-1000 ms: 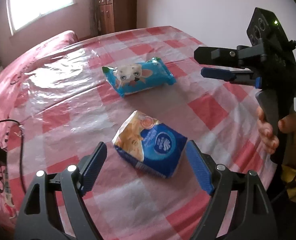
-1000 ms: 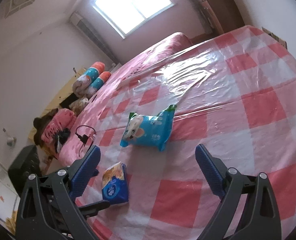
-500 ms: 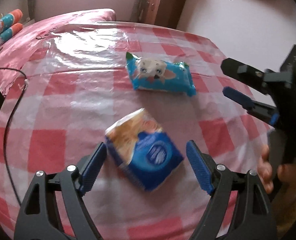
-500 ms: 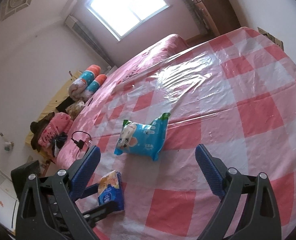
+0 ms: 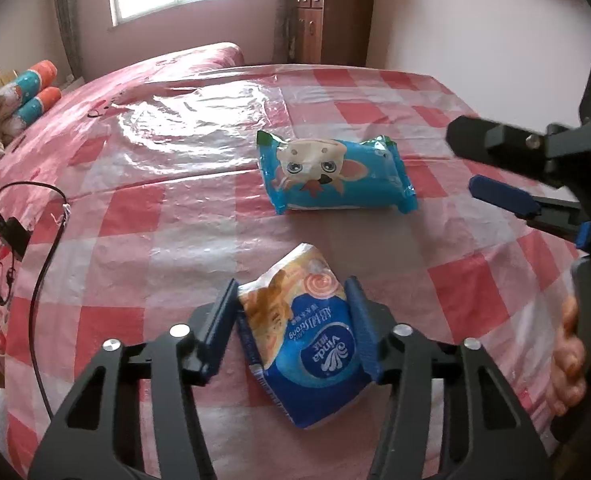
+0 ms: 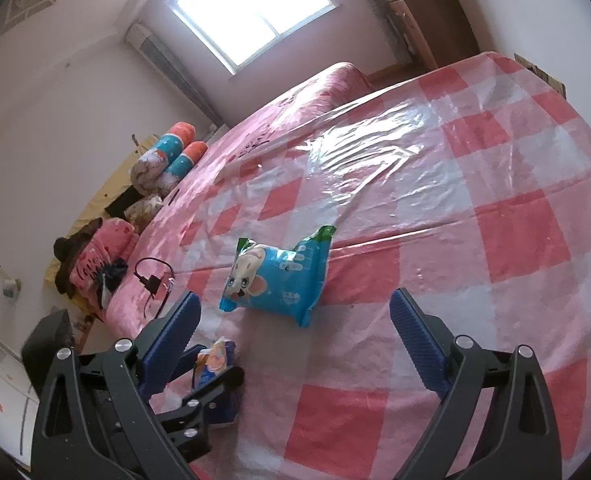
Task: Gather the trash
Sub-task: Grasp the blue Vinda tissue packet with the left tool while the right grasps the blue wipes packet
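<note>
A: Where is the tissue pack (image 5: 307,344)?
B: On the tabletop (image 5: 199,216), clamped in the left gripper (image 5: 291,328), whose jaws have just been closing.
A: The right gripper (image 6: 295,340)?
B: Wide open, empty, near the wipes (image 6: 275,280).

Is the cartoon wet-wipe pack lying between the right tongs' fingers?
No. The wet-wipe pack lies on the checked cloth beyond the right tongs, whose fingers stand wide apart, empty.

black left gripper (image 5: 293,322) and right gripper (image 6: 295,344), ribbed blue pads, silver screws
</note>
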